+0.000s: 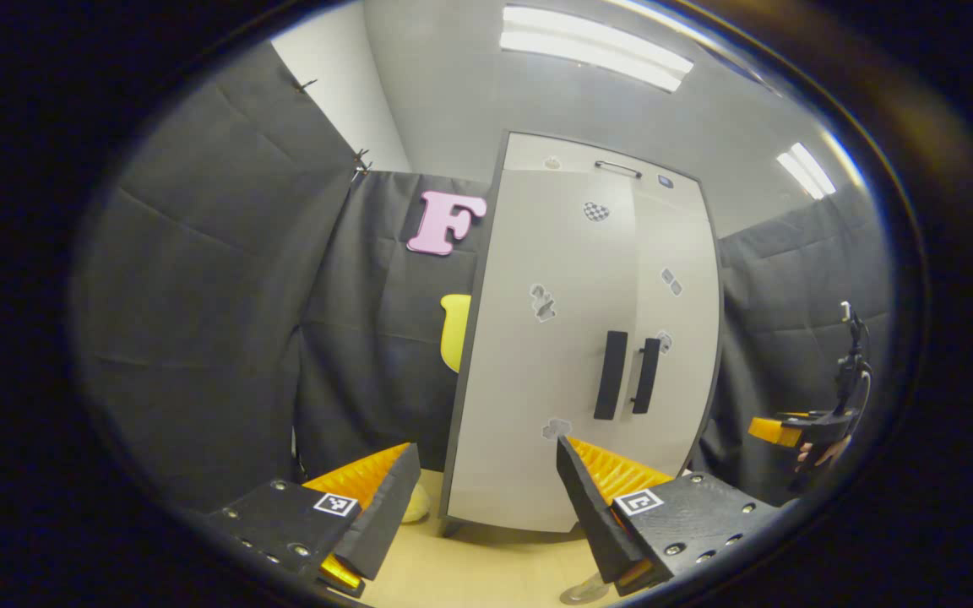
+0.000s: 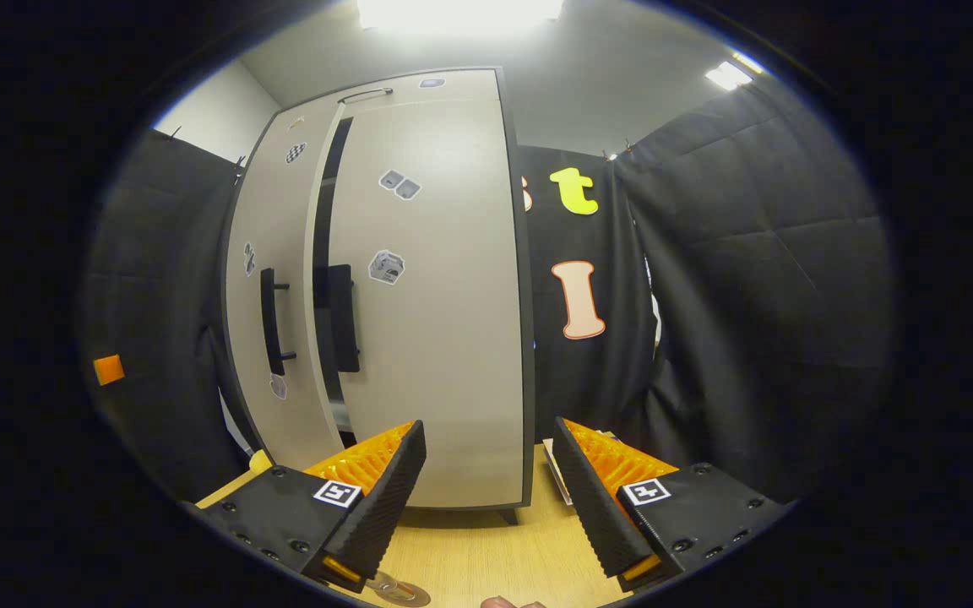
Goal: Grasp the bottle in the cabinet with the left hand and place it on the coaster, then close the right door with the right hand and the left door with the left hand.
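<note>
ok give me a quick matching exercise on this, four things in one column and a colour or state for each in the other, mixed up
1. door handles
2. tabletop
3. cabinet doors
4. left tool

a. light wood
b. open, holding nothing
c. black
d. pale grey

Pairs: 1-c, 2-a, 3-d, 4-b
</note>
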A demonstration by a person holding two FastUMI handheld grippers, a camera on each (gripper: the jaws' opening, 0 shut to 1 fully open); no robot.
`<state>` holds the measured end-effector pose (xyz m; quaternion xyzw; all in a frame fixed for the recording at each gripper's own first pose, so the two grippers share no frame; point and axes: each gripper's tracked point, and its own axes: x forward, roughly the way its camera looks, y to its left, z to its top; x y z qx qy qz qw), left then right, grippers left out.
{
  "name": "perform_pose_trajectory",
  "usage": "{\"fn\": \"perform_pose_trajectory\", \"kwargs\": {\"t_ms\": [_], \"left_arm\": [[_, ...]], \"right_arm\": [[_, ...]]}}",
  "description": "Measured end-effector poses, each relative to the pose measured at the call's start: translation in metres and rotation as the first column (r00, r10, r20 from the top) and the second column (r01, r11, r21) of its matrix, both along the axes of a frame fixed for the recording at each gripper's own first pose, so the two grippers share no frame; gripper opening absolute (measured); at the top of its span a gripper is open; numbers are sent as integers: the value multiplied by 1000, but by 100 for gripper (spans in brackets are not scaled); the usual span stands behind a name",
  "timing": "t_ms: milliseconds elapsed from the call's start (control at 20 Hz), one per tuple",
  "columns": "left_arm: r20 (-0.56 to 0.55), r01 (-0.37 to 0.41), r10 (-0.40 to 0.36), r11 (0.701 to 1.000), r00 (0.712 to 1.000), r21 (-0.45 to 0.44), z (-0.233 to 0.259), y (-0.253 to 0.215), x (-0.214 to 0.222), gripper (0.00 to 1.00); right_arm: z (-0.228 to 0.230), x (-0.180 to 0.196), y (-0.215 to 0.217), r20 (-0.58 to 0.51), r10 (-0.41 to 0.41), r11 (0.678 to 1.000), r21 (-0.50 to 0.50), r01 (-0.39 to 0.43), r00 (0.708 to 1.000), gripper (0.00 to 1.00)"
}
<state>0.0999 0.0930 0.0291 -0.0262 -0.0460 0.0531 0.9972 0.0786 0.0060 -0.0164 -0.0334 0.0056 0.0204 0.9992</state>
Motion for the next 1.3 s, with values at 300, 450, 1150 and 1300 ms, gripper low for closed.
{"fn": "perform_pose_trajectory", "kwargs": {"t_ms": [300,450,1150,1300], "left_arm": [[-46,71,-70,997,996,8,-11,-9,19,94],[-43,75,-73,997,996,25,-10,-5,27,94],[-65,96,-95,995,993,14,-41,-5,54,94],[-76,81,-80,996,994,23,-45,5,61,94]], "right_arm": [[1,-18,-14,11,-65,997,-34,65,998,92],[-4,-21,-14,-21,-85,996,2,85,996,92],[25,-18,-44,-37,-190,981,-47,188,981,96],[32,-14,-47,-30,-201,979,-47,199,979,96]]}}
